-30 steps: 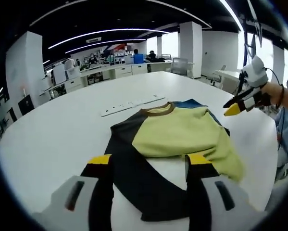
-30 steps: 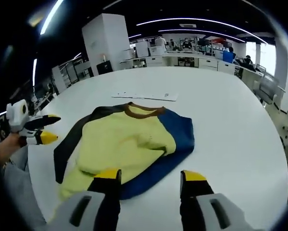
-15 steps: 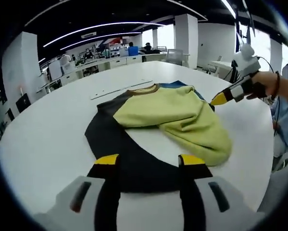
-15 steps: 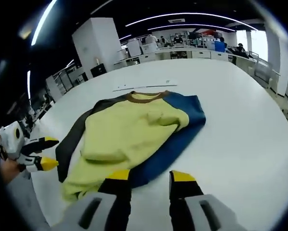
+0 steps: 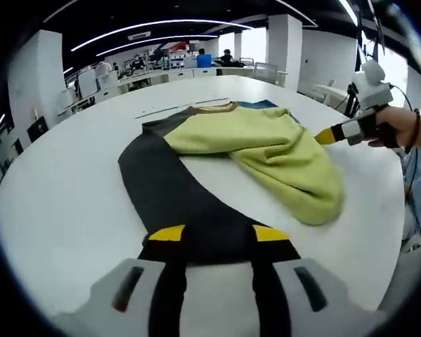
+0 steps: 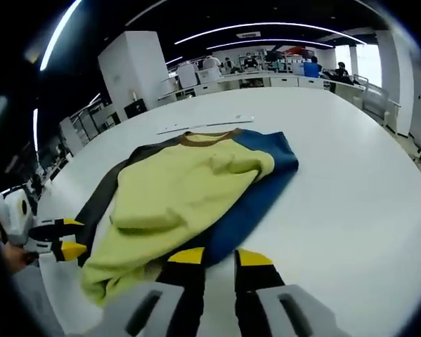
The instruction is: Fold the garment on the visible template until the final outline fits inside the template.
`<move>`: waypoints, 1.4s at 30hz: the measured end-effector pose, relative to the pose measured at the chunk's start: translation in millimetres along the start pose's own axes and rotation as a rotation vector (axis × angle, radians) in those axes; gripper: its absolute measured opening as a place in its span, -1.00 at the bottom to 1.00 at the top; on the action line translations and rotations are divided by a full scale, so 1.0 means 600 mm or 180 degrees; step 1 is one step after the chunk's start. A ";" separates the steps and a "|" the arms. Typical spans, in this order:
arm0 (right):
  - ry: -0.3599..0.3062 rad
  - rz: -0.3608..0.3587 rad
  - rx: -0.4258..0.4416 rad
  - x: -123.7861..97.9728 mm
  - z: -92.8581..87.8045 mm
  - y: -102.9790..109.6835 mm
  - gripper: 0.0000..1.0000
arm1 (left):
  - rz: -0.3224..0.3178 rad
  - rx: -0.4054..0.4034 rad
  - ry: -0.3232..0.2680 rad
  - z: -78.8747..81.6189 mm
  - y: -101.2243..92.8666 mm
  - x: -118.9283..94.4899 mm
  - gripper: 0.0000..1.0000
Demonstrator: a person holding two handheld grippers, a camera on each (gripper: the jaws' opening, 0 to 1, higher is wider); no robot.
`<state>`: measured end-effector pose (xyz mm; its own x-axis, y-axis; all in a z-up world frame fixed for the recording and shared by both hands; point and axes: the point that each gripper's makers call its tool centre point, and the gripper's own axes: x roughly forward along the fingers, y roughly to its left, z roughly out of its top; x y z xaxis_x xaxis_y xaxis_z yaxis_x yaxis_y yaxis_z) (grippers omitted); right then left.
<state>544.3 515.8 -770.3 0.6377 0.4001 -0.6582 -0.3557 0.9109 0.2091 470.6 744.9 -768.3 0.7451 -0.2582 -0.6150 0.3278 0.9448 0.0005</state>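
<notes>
In the left gripper view the left tongs [image 5: 214,233] sit parted over the black hem of the garment [image 5: 252,147] on the white surface [image 5: 55,203], while in the right gripper view the right tongs [image 6: 214,256] hover slightly parted at its blue edge, and it looks soft and floppy, so I'd pinch the hems.

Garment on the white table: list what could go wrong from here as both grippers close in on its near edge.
1. The left gripper straddles only the black panel; lifting there may drag the garment instead of folding it.
2. The yellow part lies bunched and rumpled; folding over it could trap wrinkles and leave a bulky outline.
3. The right gripper sits at the blue panel's edge with its fingers narrowly apart; it may pinch one layer, or miss.
</notes>
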 end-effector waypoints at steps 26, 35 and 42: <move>-0.0162 -0.0312 -0.0418 -0.035 0.056 -0.067 -1.00 | 0.0115 -0.0949 -0.0833 0.129 0.110 -0.073 -0.98; -0.0212 -0.0516 -0.0349 -0.072 0.069 -0.123 -1.00 | 0.0488 -0.1769 -0.1248 0.145 0.229 -0.136 -0.98; -0.0222 -0.0661 -0.0367 -0.093 0.081 -0.160 -1.00 | 0.0658 -0.2116 -0.1305 0.119 0.274 -0.152 -0.98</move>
<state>576.2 410.9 -718.5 0.7494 0.2152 -0.6261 -0.2851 0.9584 -0.0119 497.7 909.1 -655.6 0.9489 0.0032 -0.3155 -0.1578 0.8707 -0.4658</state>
